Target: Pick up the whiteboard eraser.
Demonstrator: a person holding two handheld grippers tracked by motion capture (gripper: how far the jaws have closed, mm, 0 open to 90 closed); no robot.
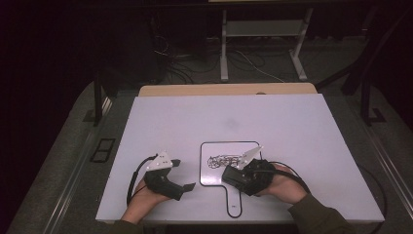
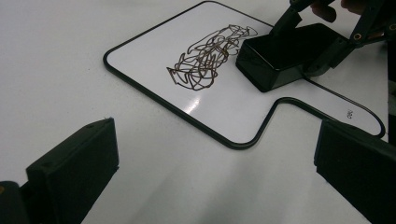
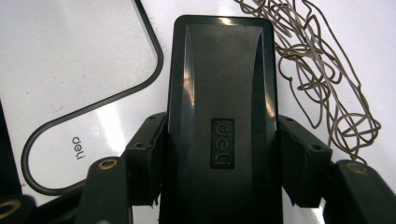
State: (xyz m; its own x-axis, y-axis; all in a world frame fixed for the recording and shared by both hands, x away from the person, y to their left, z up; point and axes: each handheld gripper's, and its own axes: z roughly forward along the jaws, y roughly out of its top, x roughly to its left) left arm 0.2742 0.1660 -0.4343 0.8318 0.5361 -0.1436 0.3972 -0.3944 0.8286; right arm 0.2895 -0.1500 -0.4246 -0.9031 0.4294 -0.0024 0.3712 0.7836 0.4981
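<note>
We are showing two hand-held grippers. The left gripper is wearing a matte black body, a white three-cornered plate on top and a black cable looping behind it; its blocky black jaws are carrying small recessed screw holes. The right gripper is bearing black jaws and linkage arms with brass-coloured screws, plus a matching plate and cable. A dark olive sleeve is covering the right forearm.

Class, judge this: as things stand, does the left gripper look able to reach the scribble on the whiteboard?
Probably yes: the left gripper is open, and bare table lies between it and the scribble.
</note>
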